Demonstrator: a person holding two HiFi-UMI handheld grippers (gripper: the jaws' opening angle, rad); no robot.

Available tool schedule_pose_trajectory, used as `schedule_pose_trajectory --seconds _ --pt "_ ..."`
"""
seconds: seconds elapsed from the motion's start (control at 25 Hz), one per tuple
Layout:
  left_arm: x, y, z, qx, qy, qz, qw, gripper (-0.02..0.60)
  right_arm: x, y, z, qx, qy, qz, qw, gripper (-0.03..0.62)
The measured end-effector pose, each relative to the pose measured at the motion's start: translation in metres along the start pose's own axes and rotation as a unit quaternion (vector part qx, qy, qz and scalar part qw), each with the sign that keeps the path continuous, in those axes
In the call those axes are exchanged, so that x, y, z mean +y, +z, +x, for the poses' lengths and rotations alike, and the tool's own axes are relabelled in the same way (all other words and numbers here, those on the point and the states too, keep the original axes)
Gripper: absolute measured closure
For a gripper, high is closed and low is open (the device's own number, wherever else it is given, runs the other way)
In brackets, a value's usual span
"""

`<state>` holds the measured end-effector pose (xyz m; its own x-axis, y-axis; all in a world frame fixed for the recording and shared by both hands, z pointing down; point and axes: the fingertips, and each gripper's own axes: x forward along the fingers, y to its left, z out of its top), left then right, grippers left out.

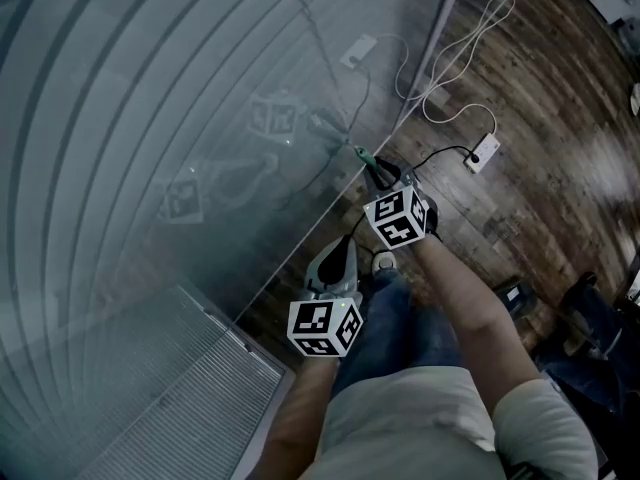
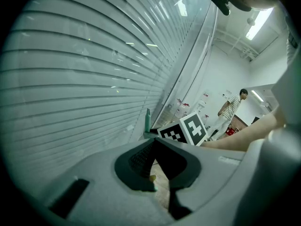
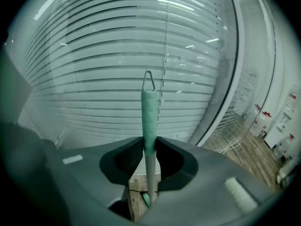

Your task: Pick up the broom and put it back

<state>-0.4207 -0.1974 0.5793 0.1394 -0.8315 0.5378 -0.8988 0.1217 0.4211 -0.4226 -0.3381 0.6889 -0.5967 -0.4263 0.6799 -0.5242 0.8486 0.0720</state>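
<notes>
Right gripper [image 3: 149, 149]: jaws closed partway onto the broom [image 3: 149, 114], with both pads pressed flat against the lower end of the green grip sleeve and no gap seen on either side. Left gripper [image 2: 157, 147]: jaws drawn together at the tips, nothing between them, only floor seen through the gap behind. It is held low and just beside the right one in the head view. The broom's handle is stood nearly upright in the right grip, close to the glass wall [image 1: 150, 118] with slatted blinds behind it. The hanging loop [image 3: 149, 80] is uppermost, and the pale shaft runs down between the jaws toward the wooden floor [image 1: 520, 198]. The broom head is not shown in any view. Handling, judged: the broom is expected to be light and stiff, though long, so the far end is likely to swing and twist about a single grip near the top. The green sleeve looks textured and should slip less than the bare shaft, which makes it the better place to hold. A second hold lower on the shaft by the free left gripper would steady the broom. No fragility is expected.
</notes>
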Motion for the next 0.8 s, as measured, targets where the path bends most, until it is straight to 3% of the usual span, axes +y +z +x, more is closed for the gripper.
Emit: schedule_pose_trajectory --seconds 0.64,0.8 --pt "0.016 0.006 0.008 -0.006 0.001 -0.01 0.9999 0.575 0.004 0.002 0.016 0.0 -0.003 0.001 1.0 0.499" --pt "0.013 0.008 0.007 -0.007 0.002 -0.011 0.9999 0.575 0.004 0.008 0.016 -0.007 0.006 0.001 1.0 0.475"
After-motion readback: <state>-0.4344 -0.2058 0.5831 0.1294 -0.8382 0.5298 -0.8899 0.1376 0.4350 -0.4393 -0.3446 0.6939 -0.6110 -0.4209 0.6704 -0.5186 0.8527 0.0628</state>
